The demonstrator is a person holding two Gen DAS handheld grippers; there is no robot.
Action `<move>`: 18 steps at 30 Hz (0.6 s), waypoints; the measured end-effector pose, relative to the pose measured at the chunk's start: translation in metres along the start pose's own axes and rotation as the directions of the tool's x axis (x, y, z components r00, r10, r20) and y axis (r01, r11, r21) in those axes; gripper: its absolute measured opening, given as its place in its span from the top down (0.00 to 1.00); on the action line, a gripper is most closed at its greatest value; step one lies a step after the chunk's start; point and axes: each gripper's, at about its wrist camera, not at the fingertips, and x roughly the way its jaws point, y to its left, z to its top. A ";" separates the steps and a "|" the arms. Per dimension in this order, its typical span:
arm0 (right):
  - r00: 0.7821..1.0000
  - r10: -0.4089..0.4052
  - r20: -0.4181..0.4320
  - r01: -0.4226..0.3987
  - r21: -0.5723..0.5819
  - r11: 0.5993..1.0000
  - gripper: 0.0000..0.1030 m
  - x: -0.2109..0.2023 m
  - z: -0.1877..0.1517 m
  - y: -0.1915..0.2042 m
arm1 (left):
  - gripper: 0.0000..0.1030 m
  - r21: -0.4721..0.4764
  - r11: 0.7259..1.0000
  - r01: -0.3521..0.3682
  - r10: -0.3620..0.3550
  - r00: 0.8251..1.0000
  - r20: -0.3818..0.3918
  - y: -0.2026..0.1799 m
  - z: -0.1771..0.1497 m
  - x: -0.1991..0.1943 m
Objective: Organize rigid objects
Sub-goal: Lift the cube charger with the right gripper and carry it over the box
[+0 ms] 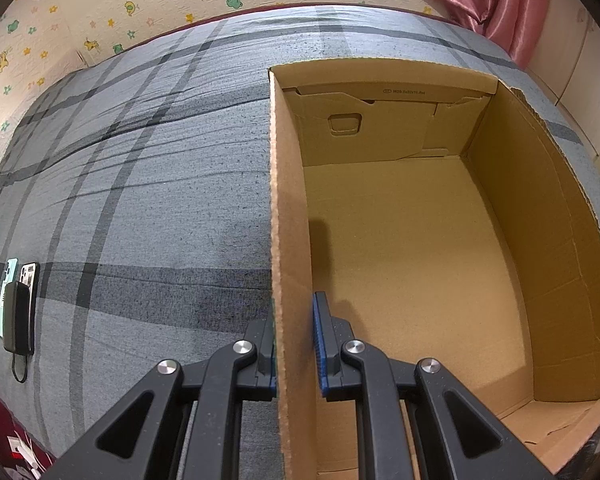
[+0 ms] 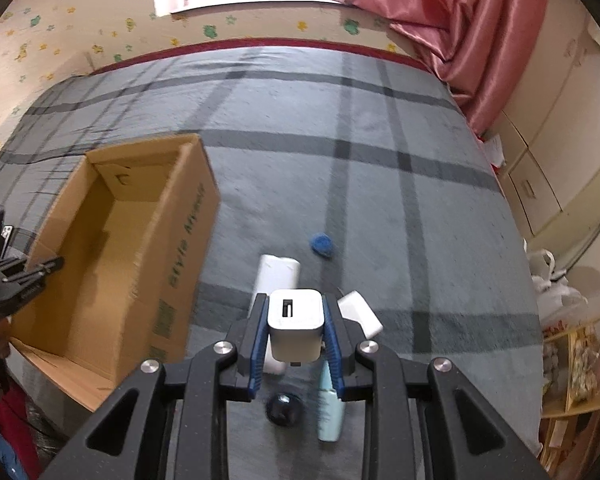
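An open cardboard box (image 1: 420, 240) lies on the plaid bedspread, and nothing is in the part of it that shows. My left gripper (image 1: 294, 320) is shut on the box's left wall (image 1: 288, 200), one blue pad on each side of it. In the right wrist view the same box (image 2: 140, 240) stands at the left, with the left gripper (image 2: 28, 272) on its far wall. My right gripper (image 2: 296, 308) is shut on a white charger cube (image 2: 296, 326), held above the bed. Below it lie a white oblong object (image 2: 278, 274), a white flat block (image 2: 360, 314), a blue disc (image 2: 321, 243), a dark ball (image 2: 283, 408) and a pale teal bar (image 2: 331, 412).
Two phones and a black power bank (image 1: 18, 312) lie on the bedspread at the left. A pink curtain (image 2: 472, 40) hangs at the back right. White cabinets (image 2: 540, 160) and a cluttered wooden shelf (image 2: 576, 360) stand along the bed's right side.
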 end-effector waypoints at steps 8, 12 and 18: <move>0.997 0.068 0.021 -0.067 -0.052 0.996 0.74 -0.001 0.024 0.045 | 0.86 0.000 1.000 -0.002 0.002 1.000 -0.002 0.000 0.001 0.000; 0.994 0.103 0.026 -0.100 -0.086 0.991 0.74 0.000 0.036 0.072 | 0.86 0.000 1.000 -0.002 0.002 1.000 -0.003 0.000 0.001 0.000; 0.989 0.150 0.019 -0.147 -0.111 0.983 0.74 0.009 0.045 0.105 | 0.86 0.003 1.000 -0.005 0.005 1.000 -0.007 0.000 0.001 0.001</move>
